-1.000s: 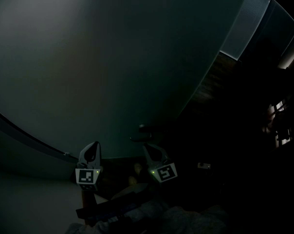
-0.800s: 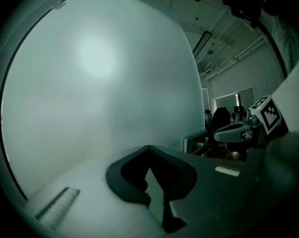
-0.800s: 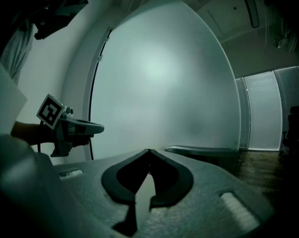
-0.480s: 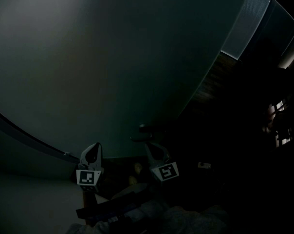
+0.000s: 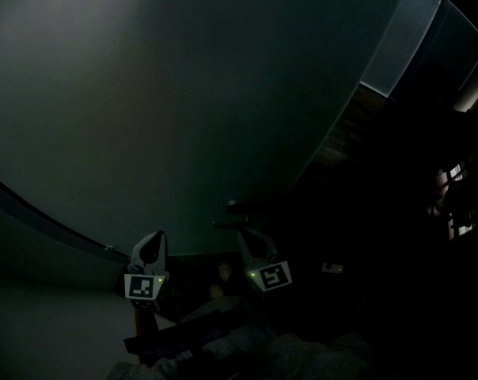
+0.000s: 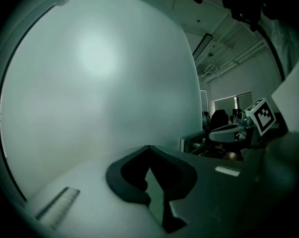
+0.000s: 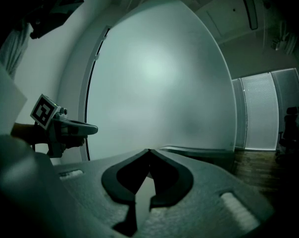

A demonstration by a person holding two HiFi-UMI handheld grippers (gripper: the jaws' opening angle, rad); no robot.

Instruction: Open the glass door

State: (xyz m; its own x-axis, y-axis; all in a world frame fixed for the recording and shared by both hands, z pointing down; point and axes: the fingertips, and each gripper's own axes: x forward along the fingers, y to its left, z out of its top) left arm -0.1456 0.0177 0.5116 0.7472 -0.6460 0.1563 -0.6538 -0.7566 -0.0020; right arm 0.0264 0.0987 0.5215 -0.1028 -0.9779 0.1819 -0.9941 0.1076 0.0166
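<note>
Head view shows the frosted glass door (image 5: 183,93) close ahead. What looks like its dark handle (image 5: 233,209) is just above the right gripper (image 5: 243,240). It and the left gripper (image 5: 153,237) are both pinched closed and hold nothing. The right one should press that handle down gently, not fast.

This looks like a dim office. In the left gripper view a long ceiling lamp (image 6: 205,42) hangs at the upper right among exposed pipes (image 6: 237,57), with a dark chair (image 6: 220,119) below it at mid right. In the right gripper view a big frosted glass door (image 7: 159,83) fills the centre, beside pale blinds (image 7: 261,113) and a wood floor (image 7: 253,165) at the right.
</note>
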